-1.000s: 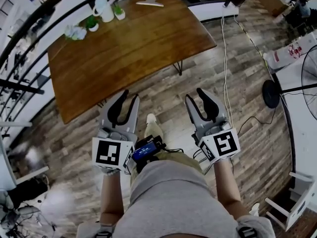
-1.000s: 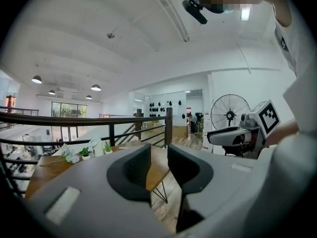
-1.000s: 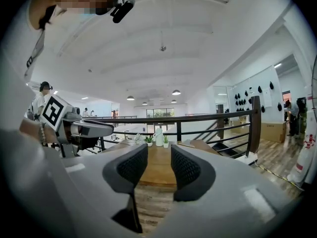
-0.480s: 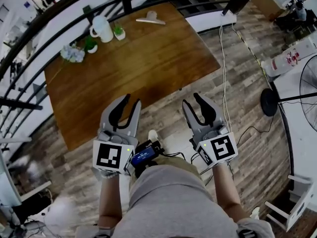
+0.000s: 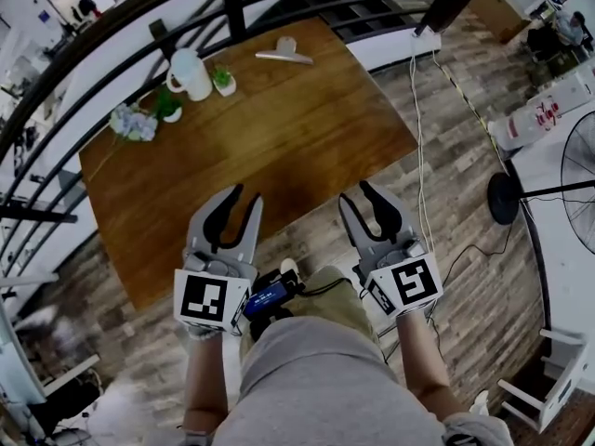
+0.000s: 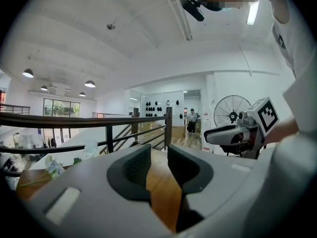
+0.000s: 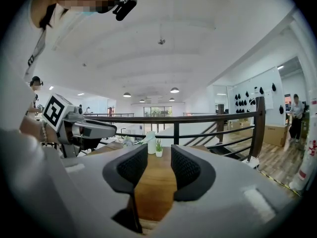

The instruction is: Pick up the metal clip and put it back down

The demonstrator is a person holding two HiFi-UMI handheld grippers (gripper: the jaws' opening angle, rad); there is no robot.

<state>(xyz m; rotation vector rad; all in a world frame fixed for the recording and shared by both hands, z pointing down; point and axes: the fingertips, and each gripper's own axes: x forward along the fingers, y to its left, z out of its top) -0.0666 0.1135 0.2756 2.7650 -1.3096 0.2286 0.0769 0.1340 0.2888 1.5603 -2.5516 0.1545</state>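
Observation:
The metal clip [image 5: 284, 53] lies near the far edge of the brown wooden table [image 5: 279, 128], far from both grippers. My left gripper [image 5: 238, 198] hovers over the table's near edge, jaws open and empty. My right gripper [image 5: 357, 194] is held beside it just off the near edge, also open with nothing between its fingers. In the left gripper view the left gripper [image 6: 158, 165] shows bare table through its gap. The right gripper [image 7: 159, 166] looks along the tabletop toward a white jug. The clip is not seen in either gripper view.
A white jug [image 5: 191, 72], a small potted plant [image 5: 224, 81] and a bunch of flowers [image 5: 133, 122] stand at the table's far left. A black railing [image 5: 139, 21] runs behind the table. A cable [image 5: 418, 110] trails over the wood floor at right, near a fan base [image 5: 508, 186].
Both grippers have moved forward toward the table together; the table now lies closer and lower in the head view. The jaws keep the same opening.

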